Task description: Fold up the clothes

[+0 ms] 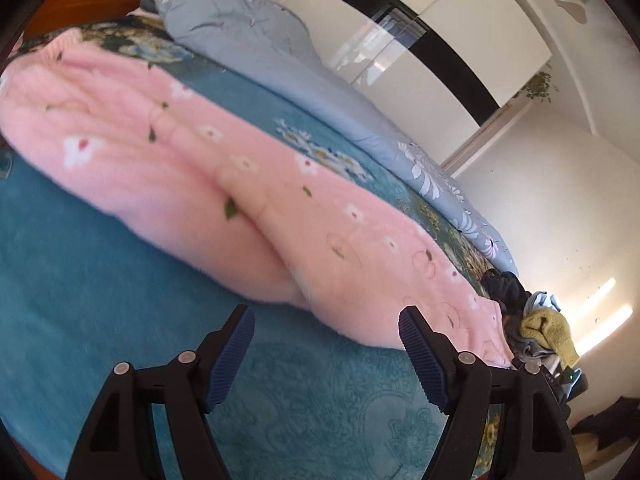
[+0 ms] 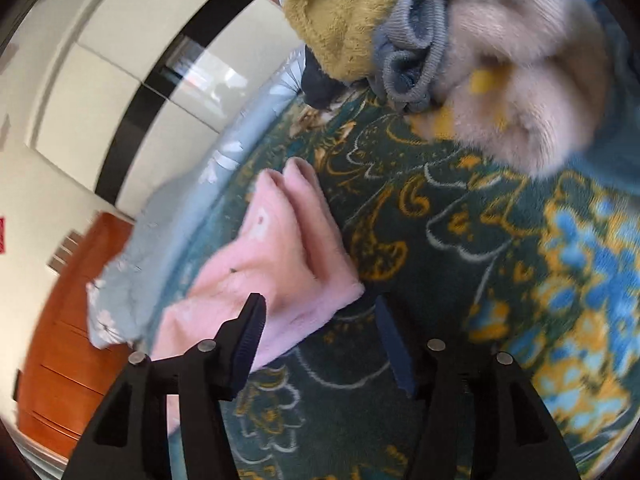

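Note:
Pink fleece trousers with small white flowers (image 1: 208, 168) lie stretched out across the teal bedspread (image 1: 100, 280), folded lengthwise leg on leg. My left gripper (image 1: 326, 344) is open and empty just in front of their near edge. In the right wrist view the pink leg ends (image 2: 280, 248) lie on the dark green patterned part of the bedspread (image 2: 440, 260). My right gripper (image 2: 320, 332) is open and empty, its left finger over the corner of the pink cloth.
A pile of other clothes, mustard, grey and beige (image 2: 440, 40), lies past the leg ends; it also shows in the left wrist view (image 1: 540, 332). A light blue flowered quilt (image 1: 280, 60) is bunched along the far side. A white wardrobe (image 1: 420, 32) stands behind.

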Tool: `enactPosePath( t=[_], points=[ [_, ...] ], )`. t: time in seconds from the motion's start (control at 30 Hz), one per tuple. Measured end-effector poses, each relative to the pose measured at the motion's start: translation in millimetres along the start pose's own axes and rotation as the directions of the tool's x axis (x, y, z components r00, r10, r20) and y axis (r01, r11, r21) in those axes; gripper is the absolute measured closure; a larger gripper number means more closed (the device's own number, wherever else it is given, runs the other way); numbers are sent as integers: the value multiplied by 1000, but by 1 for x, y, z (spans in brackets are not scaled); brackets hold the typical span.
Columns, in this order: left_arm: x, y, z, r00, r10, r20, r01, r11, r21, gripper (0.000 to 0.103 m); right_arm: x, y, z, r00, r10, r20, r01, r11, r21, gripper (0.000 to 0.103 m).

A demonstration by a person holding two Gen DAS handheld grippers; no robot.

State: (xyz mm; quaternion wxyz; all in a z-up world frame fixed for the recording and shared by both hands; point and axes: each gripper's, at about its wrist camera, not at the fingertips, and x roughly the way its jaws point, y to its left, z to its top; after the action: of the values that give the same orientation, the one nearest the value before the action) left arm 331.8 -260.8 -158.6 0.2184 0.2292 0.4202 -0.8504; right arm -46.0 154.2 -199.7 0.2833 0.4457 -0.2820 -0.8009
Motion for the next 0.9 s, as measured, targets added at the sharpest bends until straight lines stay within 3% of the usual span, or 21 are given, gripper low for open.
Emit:
enactPosePath(
  t=[0.1,0.23,0.3,0.33,0.47,0.57,0.67,0.8,0.9],
  points=[
    [0,-1,-3,1000,-10,-16,9,999,-34,25,7,5,2,1000,23,6,-23,1000,19,38],
    [-6,-12,-8,1000,0,-18,0,1000,-2,25,22,14,4,999,39,33,-39,999,19,40],
    [-8,-12,-8,1000,6,-24,-6,1000,7,25,29,20,5,999,26,30,-26,1000,0,69],
    [-9,-12,-9,1000,9,-27,-9,1000,11,25,33,23,5,1000,11,20,-10,1000,-16,91],
    [-16,-5,-7,999,33,-24,-33,999,17,25,13,26,22,995,-42,91,50,995,-86,92],
    [-25,12,-6,998,54,-7,-54,998,-16,25,13,13,29,995,-65,76,69,997,-39,92],
    [-26,29,-8,999,52,-10,-53,995,-78,25,16,26,22,989,-127,73,132,988,-76,92],
    [-30,44,-12,998,67,0,-67,992,-107,25,-7,93,14,971,-140,192,188,947,-260,92],
    [-35,55,-14,998,68,12,-66,990,-126,25,-14,180,-11,963,-87,256,207,847,-490,91]
  ],
)
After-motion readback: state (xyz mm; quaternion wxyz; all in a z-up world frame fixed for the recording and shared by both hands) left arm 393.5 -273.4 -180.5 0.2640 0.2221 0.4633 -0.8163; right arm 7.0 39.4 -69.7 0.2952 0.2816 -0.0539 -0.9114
